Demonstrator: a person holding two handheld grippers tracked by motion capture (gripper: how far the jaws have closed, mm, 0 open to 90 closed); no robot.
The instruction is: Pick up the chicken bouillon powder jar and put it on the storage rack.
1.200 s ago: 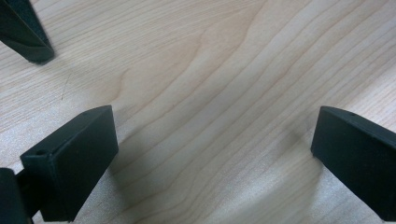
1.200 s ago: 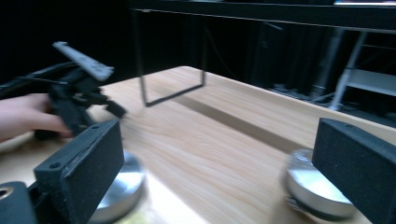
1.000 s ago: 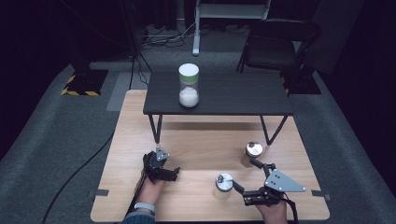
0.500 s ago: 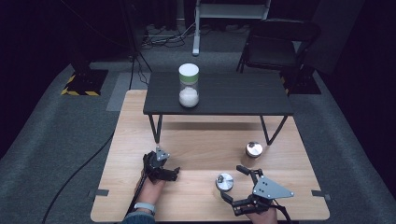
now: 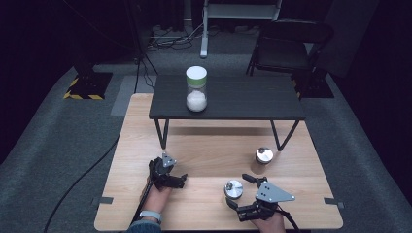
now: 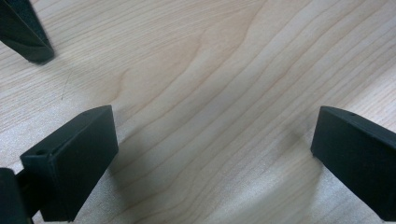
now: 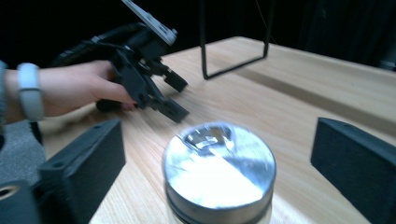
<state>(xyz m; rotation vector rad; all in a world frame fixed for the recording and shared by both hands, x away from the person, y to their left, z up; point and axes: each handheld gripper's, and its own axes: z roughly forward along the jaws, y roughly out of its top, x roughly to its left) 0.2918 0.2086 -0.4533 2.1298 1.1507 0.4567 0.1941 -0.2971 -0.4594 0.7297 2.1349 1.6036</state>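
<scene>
Steel-lidded jar point(image 7: 218, 173) unlabelled, jaws spread around

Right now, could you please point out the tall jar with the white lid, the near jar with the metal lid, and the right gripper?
tall jar point(image 5: 196, 91), high view, on its clear glass side.
near jar point(image 7: 218, 168), right gripper view, on its metal lid.
right gripper point(image 5: 239, 191), high view, between its open jaws.

Jar point(image 5: 196, 89) on shelf point(image 5: 243, 99), behind tins point(image 5: 233, 189).
</scene>
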